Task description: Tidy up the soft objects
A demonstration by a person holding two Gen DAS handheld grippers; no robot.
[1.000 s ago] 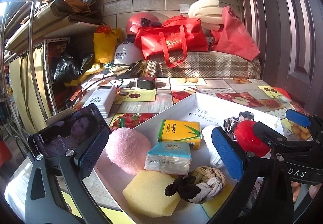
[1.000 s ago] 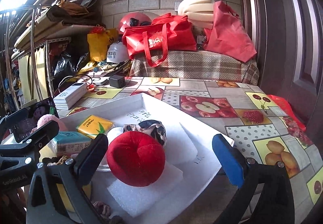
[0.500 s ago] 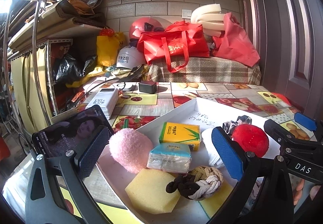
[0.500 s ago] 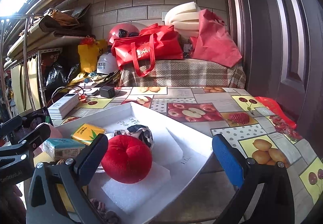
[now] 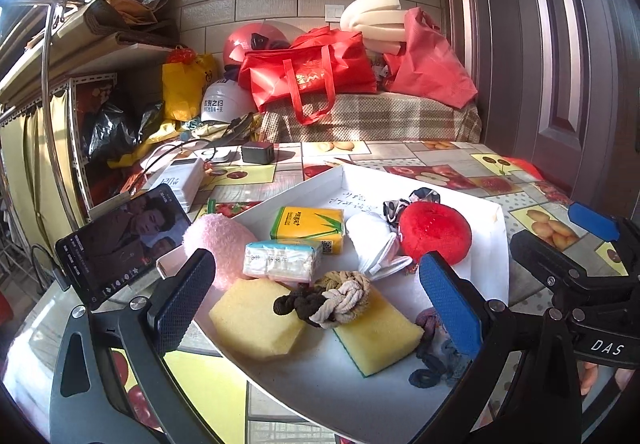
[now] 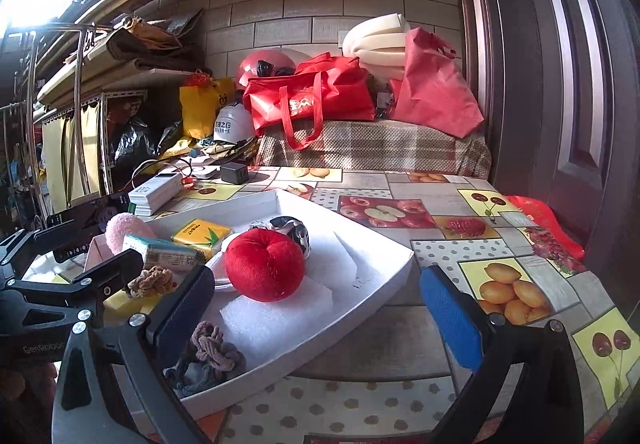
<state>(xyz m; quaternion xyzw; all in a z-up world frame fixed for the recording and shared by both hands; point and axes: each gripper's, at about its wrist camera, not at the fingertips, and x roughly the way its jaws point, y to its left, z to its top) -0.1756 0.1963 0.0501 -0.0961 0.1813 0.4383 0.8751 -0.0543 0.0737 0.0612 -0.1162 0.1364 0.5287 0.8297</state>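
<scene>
Both grippers, left gripper [image 5: 316, 304] and right gripper [image 6: 316, 308], fingers spread wide, holding nothing. Red plush ball [image 6: 264, 264] sits mid white tray [image 6: 384, 268], on foam sheet, just right of tissue packs. Looks light, squashy; pinch across its middle.

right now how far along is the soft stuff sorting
Done: the soft things sit piled together in the white shallow tray: red plush apple, pink fluffy ball, two yellow sponges, knotted brown and cream rope. In hand: nothing; left tongs and right tongs hover open and empty. Left: apparently all of the sorting.
</scene>
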